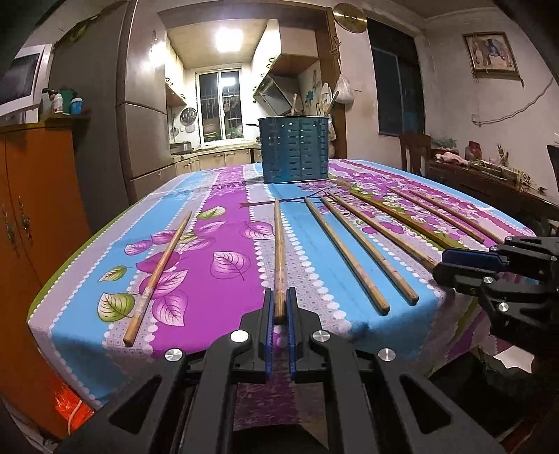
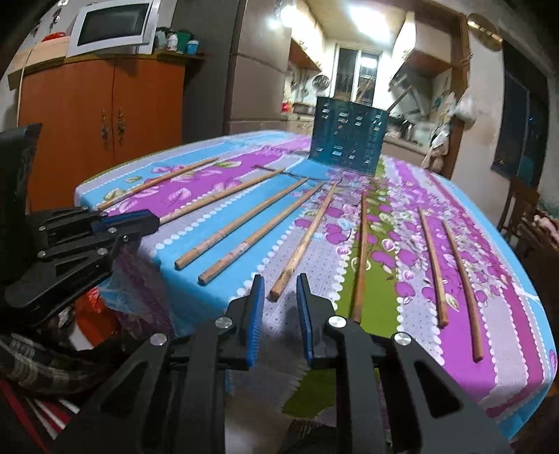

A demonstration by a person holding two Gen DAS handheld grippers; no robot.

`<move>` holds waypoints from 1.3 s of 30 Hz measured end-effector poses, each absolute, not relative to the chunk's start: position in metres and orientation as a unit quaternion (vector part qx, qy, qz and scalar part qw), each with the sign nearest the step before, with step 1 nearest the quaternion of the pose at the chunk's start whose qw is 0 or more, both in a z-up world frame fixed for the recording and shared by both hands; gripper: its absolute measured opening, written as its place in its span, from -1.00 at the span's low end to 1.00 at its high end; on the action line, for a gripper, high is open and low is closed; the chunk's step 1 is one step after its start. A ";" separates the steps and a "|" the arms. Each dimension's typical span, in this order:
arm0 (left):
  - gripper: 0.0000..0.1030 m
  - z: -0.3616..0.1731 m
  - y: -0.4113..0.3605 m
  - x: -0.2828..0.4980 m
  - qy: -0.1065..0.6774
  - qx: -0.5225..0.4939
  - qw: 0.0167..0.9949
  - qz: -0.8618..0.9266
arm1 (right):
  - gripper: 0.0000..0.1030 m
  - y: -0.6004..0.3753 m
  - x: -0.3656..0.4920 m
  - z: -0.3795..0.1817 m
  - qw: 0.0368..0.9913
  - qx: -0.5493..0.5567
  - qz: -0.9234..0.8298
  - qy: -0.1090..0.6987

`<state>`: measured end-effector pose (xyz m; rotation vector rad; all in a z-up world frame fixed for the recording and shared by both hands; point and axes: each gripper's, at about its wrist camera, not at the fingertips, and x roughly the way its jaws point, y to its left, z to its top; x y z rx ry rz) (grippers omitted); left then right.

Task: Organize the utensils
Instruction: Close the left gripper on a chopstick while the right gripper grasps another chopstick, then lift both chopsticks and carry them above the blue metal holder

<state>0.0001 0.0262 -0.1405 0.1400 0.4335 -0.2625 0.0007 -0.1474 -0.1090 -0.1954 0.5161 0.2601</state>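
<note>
Several wooden chopsticks lie spread on the flowered tablecloth (image 1: 223,251). My left gripper (image 1: 279,300) is shut on the near end of one chopstick (image 1: 278,244), which still rests on the table; it also shows in the right wrist view (image 2: 216,199). My right gripper (image 2: 279,286) is open at the table's near edge, its jaws to either side of the near end of another chopstick (image 2: 304,241) without touching it. A blue slotted utensil holder (image 1: 294,150) stands at the far side with a few utensils in it; it also shows in the right wrist view (image 2: 349,139).
An orange cabinet (image 2: 101,115) with a microwave (image 2: 111,24) stands left of the table, a fridge (image 1: 108,104) behind it. A wooden chair (image 1: 415,150) and a cluttered side table (image 1: 489,174) are at the right. The kitchen lies beyond.
</note>
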 end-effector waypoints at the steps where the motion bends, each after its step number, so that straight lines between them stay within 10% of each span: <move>1: -0.85 -0.141 0.026 0.000 0.214 0.071 0.966 -0.130 | -0.66 -0.147 0.001 -0.110 0.955 -0.094 0.126 0.253; 39: -0.85 -0.029 0.044 -0.003 0.105 0.072 0.978 -0.163 | -0.90 -0.188 -0.023 0.005 0.989 -0.042 0.108 0.088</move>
